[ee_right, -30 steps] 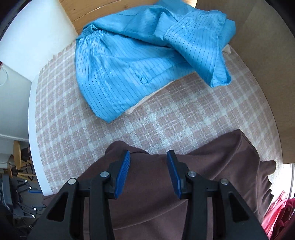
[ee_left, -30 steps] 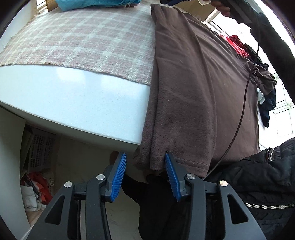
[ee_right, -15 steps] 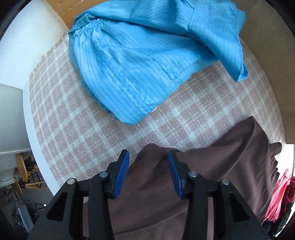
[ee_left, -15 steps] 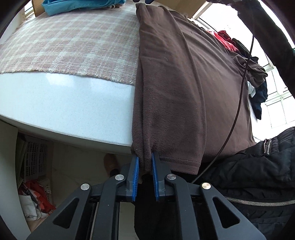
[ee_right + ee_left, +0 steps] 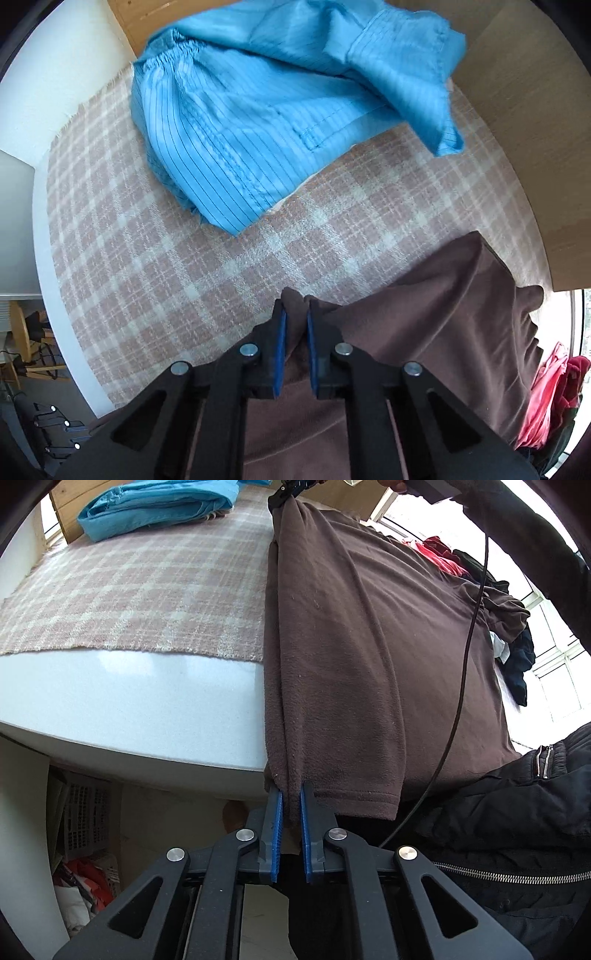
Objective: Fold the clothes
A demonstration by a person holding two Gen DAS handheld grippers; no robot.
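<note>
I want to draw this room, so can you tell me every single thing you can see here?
brown shirt: one, dark brown, spread on the table, near corner hanging over the edge, pinched at both ends
blue striped garment: one, bright blue, folded loosely at the far side of the cloth
checked cloth: one, pink and cream, covering the table top
table: one, white, under the cloth
clothes pile: red, dark and white pieces, beyond the shirt by the window
basket: one, white, under the table
cable: one, black, hanging across the shirt
black jacket: one, worn by the person
left gripper: black, blue pads, shut on the shirt's hem corner
right gripper: black, blue pads, shut on the shirt's far end
</note>
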